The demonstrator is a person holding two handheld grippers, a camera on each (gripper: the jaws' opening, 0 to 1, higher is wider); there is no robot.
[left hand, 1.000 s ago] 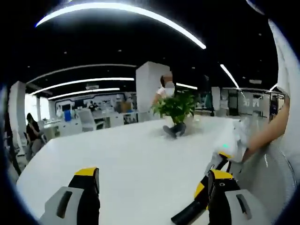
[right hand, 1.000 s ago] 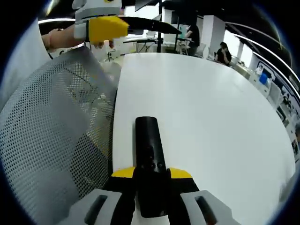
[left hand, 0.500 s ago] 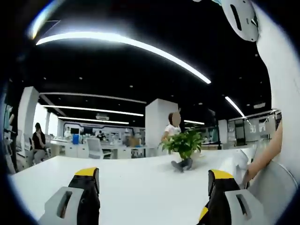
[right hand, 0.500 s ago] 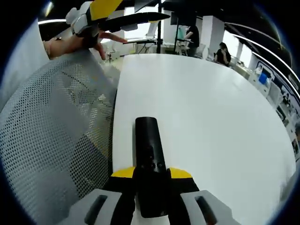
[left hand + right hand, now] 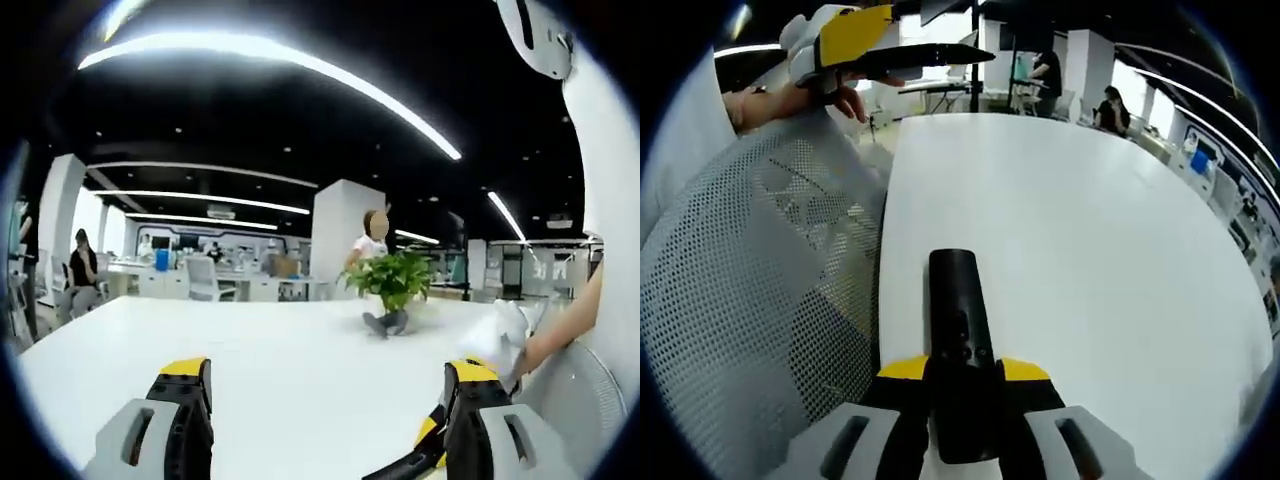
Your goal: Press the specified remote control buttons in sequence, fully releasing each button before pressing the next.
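Right claw (image 5: 963, 385) clamped on black remote (image 5: 959, 330), long axis pointing straight ahead, left claw (image 5: 325, 395) spread

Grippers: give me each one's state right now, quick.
Left gripper: open, holding nothing, raised over the white table.
Right gripper: shut on the black remote control.

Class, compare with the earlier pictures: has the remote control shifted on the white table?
No. The remote control keeps its place against the table edge, clamped in the right hand-held gripper.
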